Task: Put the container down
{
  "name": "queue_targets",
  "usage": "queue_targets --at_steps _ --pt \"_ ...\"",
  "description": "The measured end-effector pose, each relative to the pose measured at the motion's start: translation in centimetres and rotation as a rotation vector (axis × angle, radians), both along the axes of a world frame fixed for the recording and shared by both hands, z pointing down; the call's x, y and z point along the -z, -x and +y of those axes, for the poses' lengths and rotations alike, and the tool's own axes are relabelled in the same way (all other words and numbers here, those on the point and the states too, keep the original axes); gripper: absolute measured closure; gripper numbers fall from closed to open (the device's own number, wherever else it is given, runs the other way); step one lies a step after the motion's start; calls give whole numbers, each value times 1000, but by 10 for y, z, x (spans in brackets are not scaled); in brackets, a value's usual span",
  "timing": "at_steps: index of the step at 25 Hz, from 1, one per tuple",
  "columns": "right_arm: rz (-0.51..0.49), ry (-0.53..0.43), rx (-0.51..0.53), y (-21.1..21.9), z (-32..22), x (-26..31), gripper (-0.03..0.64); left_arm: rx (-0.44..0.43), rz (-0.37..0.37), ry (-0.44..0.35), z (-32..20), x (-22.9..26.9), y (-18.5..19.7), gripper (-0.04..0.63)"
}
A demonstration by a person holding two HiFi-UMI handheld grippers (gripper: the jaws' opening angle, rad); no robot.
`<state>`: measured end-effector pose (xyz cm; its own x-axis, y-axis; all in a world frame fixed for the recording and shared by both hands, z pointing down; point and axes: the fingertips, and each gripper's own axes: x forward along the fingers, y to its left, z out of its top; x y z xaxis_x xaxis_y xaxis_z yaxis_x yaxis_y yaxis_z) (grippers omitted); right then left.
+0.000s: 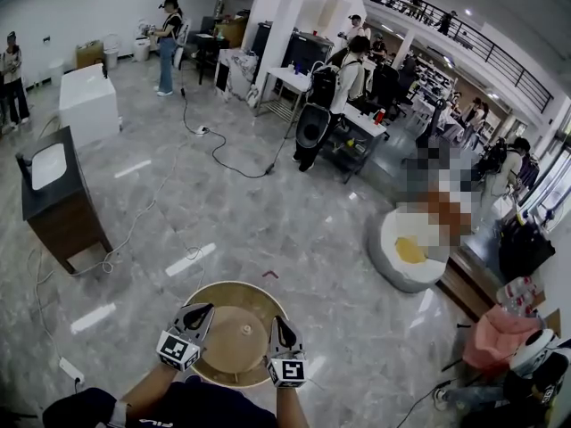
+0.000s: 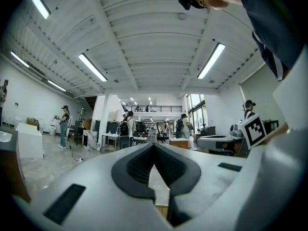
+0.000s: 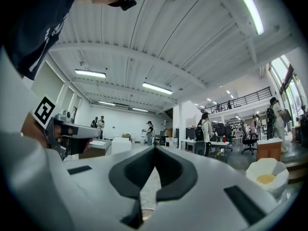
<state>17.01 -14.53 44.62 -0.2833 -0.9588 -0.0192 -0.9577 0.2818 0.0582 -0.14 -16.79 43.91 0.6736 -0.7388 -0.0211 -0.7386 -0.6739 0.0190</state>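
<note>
Head view first, says my neighbour: where's the container (image 1: 232,350)?

Me: Well apart from the dark cabinet (image 1: 62,212), on the wearer's side of it, low over the grey floor (image 1: 268,212). Looks set down; can't swear to contact from above.

Neighbour: Grippers?

Me: Left gripper (image 1: 202,310), the one nearer the cabinet, and right gripper (image 1: 276,323), farther from it, sit over opposite sides of the rim (image 1: 234,285). Their own views: both pairs of jaws pressed together, tips meeting, nothing pinched.

Neighbour: How would it handle?

Me: Judging only: wide, shallow, tan, wood-like. Stiff, probably lightish, awkward by its breadth. Smooth thin rim could slip. Best taken at two opposite rim points, one gripper each, kept level. The small centre knob (image 1: 245,330) seems too slight to carry it.
</note>
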Motion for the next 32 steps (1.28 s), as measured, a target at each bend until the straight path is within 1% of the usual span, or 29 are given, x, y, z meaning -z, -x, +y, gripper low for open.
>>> queue_targets --at_steps 2,7,15,20,25,29,32 --pt "5 1 -1 3 2 -2 589 -3 7 1 1 -1 2 571" --pt "-22 -1 1 3 0 9 589 -1 6 0 1 4 3 571" --pt "-10 -15 16 9 1 24 589 -1 6 2 1 4 6 571" --pt "11 -19 3 2 1 19 589 -3 9 0 1 4 2 571" --pt "11 -25 2 3 2 22 589 -4 4 8 2 3 3 571" --pt "21 -29 14 8 1 19 591 -10 -5 6 1 -2 3 571" --pt "14 -34 28 9 0 20 591 -9 7 8 -1 -2 1 571"
